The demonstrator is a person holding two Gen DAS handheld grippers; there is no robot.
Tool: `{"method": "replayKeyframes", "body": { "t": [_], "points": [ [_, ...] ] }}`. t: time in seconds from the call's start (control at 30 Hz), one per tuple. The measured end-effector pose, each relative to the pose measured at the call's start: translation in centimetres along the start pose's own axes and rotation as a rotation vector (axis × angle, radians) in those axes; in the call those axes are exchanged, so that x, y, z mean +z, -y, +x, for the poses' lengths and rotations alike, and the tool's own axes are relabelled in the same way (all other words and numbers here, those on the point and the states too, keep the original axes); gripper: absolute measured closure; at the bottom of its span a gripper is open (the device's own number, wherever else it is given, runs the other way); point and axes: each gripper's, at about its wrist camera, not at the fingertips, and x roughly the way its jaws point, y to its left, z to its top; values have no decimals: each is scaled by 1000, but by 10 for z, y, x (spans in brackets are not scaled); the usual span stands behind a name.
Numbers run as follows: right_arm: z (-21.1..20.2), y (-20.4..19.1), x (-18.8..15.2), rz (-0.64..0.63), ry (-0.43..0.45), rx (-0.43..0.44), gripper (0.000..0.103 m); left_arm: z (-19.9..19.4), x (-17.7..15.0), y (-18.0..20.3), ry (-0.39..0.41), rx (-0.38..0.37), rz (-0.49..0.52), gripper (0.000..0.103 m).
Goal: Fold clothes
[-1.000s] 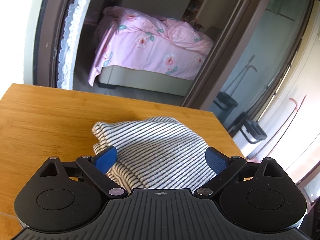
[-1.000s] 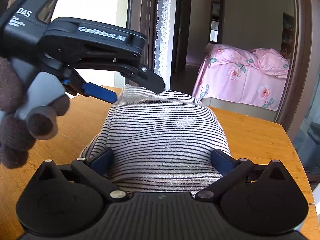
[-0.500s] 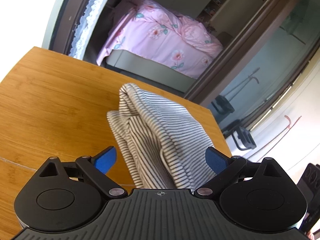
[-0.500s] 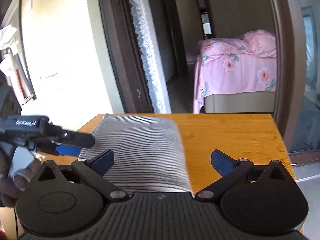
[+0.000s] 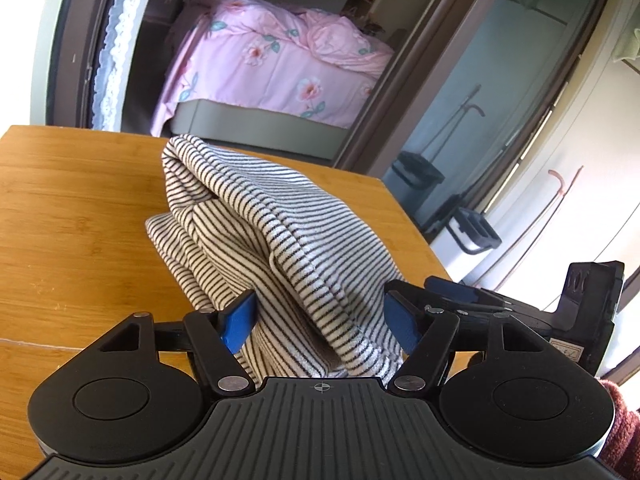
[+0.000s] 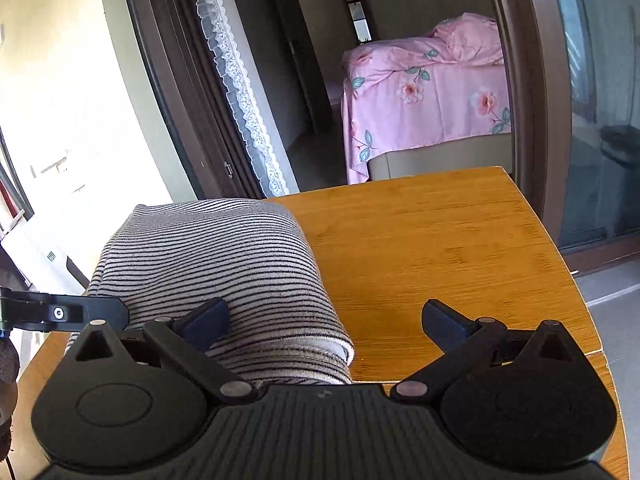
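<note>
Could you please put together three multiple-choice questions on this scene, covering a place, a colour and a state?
1. Where does the striped garment lie? A) on the bed B) on the wooden table C) on the floor
2. What colour is the bed cover? A) pink B) green C) grey
3. How do the right gripper's fingers stand? A) shut on the garment B) shut on nothing C) wide apart
Answers: B, it rests on the wood; A, pink with flowers; C, a broad gap shows between them.
</note>
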Motion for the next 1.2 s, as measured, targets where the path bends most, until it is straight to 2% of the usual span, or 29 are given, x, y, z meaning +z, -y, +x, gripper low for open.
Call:
{"method": "replayKeyframes", "body": {
  "t": [0.23,0.43,0.5,0.57,0.63,0.7,0.77,0.83,0.97,1.1,1.2],
  "points": [
    [-4,-1,6,-5,-3,15,0,5,-9,-5,-22,3,-16,29],
    [-3,-9,14,32,11,90,0,8,-11,-10,-36,-1,-29,29],
    [-3,-13,18,32,26,113,5,9,-11,-11,-38,-2,-31,29],
    [-5,-17,24,30,49,142,22,9,-12,-11,-37,-6,-29,29],
    [-8,-22,31,15,77,168,24,9,-12,-11,-34,-13,-28,30],
    [-2,-32,37,-28,68,130,24,7,-12,-11,-25,-49,-36,37],
    [13,-40,38,-74,12,47,24,6,-13,-11,-23,-80,-43,38],
    [30,-50,33,-115,-61,-23,22,7,-16,-12,-32,-68,-36,37],
    [34,-66,28,-161,-54,-85,17,2,-15,-21,-31,-43,-61,37],
    [34,-72,25,-182,-49,-120,14,-22,5,-28,56,-4,-82,32],
    [34,-78,22,-203,-39,-143,12,-34,23,-25,120,-36,-79,30]
  ]
}}
